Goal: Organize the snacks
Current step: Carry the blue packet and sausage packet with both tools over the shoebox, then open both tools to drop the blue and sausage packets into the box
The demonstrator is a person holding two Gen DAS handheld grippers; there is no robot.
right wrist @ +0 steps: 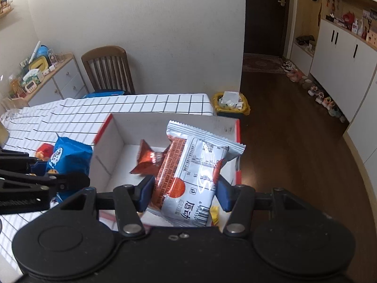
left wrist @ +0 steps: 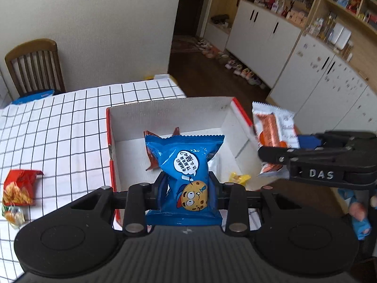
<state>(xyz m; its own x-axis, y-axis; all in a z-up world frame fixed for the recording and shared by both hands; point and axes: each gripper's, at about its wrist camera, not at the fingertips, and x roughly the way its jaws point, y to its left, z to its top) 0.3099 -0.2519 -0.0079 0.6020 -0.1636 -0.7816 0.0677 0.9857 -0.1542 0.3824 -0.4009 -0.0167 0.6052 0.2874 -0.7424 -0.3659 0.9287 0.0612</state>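
Currently we are holding a blue cookie packet (left wrist: 188, 176) in the left hand-held gripper (left wrist: 188, 188) and a silver-orange snack bar (right wrist: 188, 179) in the right hand-held gripper (right wrist: 186, 193), both above the partly filled cardboard box (left wrist: 169, 113); red snack packets (left wrist: 18, 188) are waiting on the worktop (left wrist: 59, 129).

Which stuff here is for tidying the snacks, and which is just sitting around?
For the job: blue cookie packet in left tongs; silver-orange packet in right tongs; box; red snack bag.

Lying about: chair, bin, shoes.
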